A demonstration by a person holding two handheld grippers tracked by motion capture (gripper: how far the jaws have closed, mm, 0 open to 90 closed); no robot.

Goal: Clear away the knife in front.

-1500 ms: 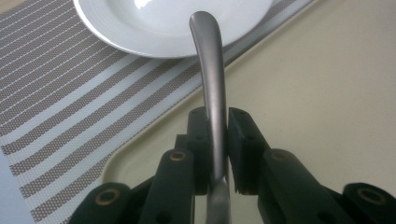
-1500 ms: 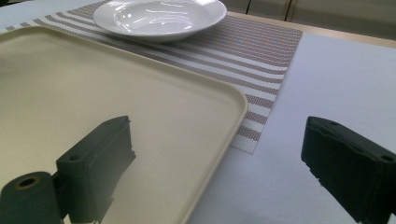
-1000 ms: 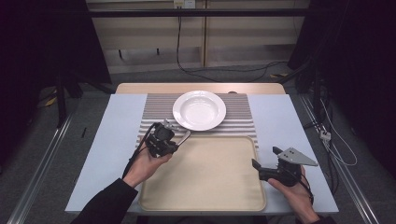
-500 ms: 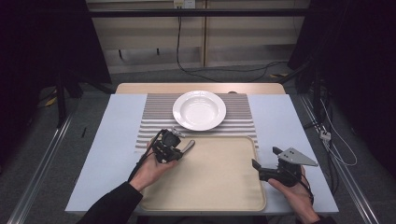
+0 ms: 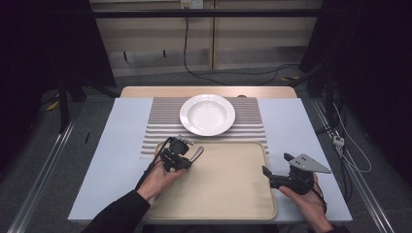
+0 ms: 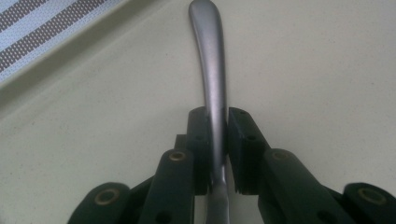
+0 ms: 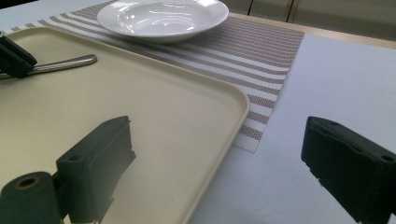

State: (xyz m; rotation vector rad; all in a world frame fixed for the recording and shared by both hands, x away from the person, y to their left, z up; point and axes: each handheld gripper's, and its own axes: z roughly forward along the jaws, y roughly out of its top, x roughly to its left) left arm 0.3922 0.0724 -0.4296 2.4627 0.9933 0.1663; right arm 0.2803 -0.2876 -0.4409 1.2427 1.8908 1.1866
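**Left jaws clamped on a metal handle over the tray; right jaws wide open**

Your right hand (image 5: 306, 201) sits nearest, at the tray's right edge, forearm coming in from below. It holds the right gripper (image 5: 276, 168) about level, nose aimed left and away across the tray (image 5: 233, 194). Its jaws stand wide apart with nothing between them: in the right gripper view one jaw hangs over the tray's near right corner, the other over the blue table (image 7: 327, 84).

Your left hand (image 5: 158, 177) reaches in from the lower left, wrist over the tray's left rim. It carries the left gripper (image 5: 187, 158) low over the tray's far left corner, pointing to the right and slightly away.

Its jaws are closed on a handle (image 6: 212, 70), a slim piece of brushed steel cutlery. In the left gripper view the two pads (image 6: 198, 135) press its flat sides, and the handle runs straight out along the line of the jaws, past the tips, widening to a rounded end. That free end sticks out over the tray, close to its surface; whether it touches you cannot tell. The working end is hidden behind the jaws.

Beyond the tray lies the striped mat (image 5: 163, 121), and on it the white plate (image 5: 207, 114), well apart from both grippers.
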